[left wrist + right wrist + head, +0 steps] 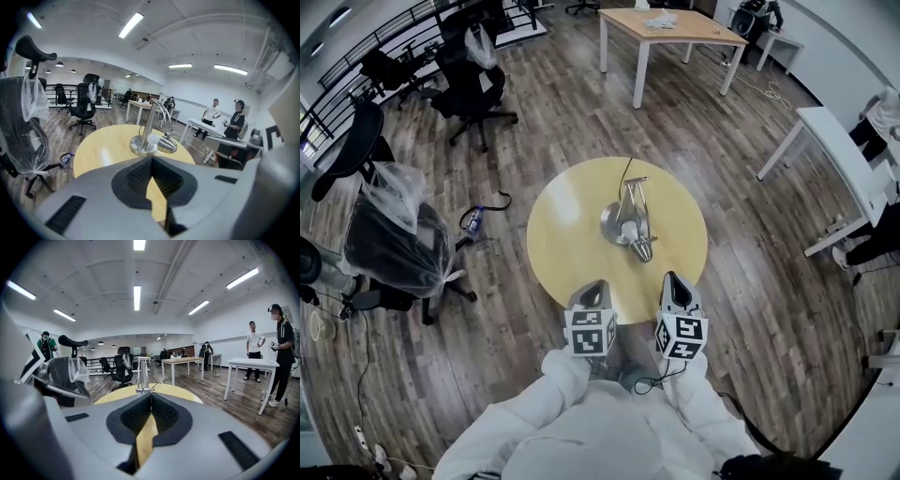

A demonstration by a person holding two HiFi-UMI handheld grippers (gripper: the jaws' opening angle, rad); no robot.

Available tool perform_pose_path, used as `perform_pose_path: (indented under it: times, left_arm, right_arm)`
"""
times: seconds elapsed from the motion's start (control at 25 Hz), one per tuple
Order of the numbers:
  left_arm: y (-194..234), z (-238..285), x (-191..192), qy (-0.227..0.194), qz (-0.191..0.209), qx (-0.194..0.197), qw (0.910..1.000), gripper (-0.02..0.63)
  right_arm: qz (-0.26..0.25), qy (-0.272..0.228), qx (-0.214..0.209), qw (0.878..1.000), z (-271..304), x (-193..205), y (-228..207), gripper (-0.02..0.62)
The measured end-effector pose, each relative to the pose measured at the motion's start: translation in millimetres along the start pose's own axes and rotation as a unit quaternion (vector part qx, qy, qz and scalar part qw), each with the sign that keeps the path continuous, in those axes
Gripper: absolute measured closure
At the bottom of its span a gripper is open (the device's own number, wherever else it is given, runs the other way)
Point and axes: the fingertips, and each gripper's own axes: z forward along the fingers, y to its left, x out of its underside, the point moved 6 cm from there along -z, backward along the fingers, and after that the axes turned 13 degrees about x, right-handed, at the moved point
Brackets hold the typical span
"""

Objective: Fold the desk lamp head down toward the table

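Closest to us, the left gripper (592, 291) and right gripper (676, 281) hover at the near edge of the round table (572, 253), both claws pinched closed on nothing. We reckon they're held clear because the desk lamp (628, 225), mid-table, already looks folded. The left gripper view gives us the lamp head (167, 144) low beside the base (142, 148). The right gripper view catches only the upright post (142, 373) above its jaws.
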Motion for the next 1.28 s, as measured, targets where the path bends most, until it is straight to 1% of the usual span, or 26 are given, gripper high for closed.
perform_pose_path:
  times: [0.16, 0.4, 0.52, 0.56, 0.64, 0.72, 0.8, 0.92, 1.0, 1.28]
  left_arm:
    - [-21.9, -18.6, 15.5, -0.008, -0.005, -0.003, 0.9999, 0.606]
    - [-67.3, -53.7, 52.2, -0.020, -0.017, -0.033, 0.9991, 0.604]
    - [-84.5, -72.8, 58.9, -0.024, -0.029, -0.042, 0.9984, 0.604]
    - [-89.7, -79.4, 60.2, -0.024, -0.027, -0.041, 0.9985, 0.604]
    - [-98.1, -88.8, 61.8, -0.024, -0.011, -0.036, 0.9990, 0.604]
    - [-103.2, -94.1, 62.9, -0.023, 0.005, -0.033, 0.9992, 0.604]
    - [-107.2, -101.3, 63.3, -0.021, 0.011, -0.031, 0.9992, 0.604]
    - [-112.2, -110.6, 60.3, -0.033, 0.020, -0.027, 0.9989, 0.604]
    - [-112.2, -112.8, 59.4, -0.038, 0.015, -0.024, 0.9989, 0.604]
    - [-113.4, -123.0, 67.3, -0.040, 0.006, -0.020, 0.9990, 0.604]
  right_arm:
    - [0.007, -0.006, -0.008, 1.000, -27.2, 4.0, -10.4, 0.583]
    - [0.017, -0.004, -0.037, 0.999, -90.8, 24.5, -29.9, 0.581]
    - [0.012, 0.001, -0.042, 0.999, -118.0, 28.8, -35.1, 0.582]
    - [0.010, 0.003, -0.042, 0.999, -125.9, 29.0, -35.4, 0.582]
    - [0.003, 0.000, -0.041, 0.999, -136.6, 27.3, -34.3, 0.581]
    - [0.000, -0.007, -0.038, 0.999, -142.0, 24.0, -31.0, 0.581]
    - [0.007, -0.013, -0.039, 0.999, -150.0, 20.6, -25.0, 0.581]
    - [-0.002, -0.022, -0.043, 0.999, -159.7, 17.4, -16.4, 0.581]
    - [-0.008, -0.022, -0.041, 0.999, -161.0, 16.6, -13.8, 0.583]
    - [-0.005, -0.020, -0.040, 0.999, -172.0, 19.1, -13.0, 0.583]
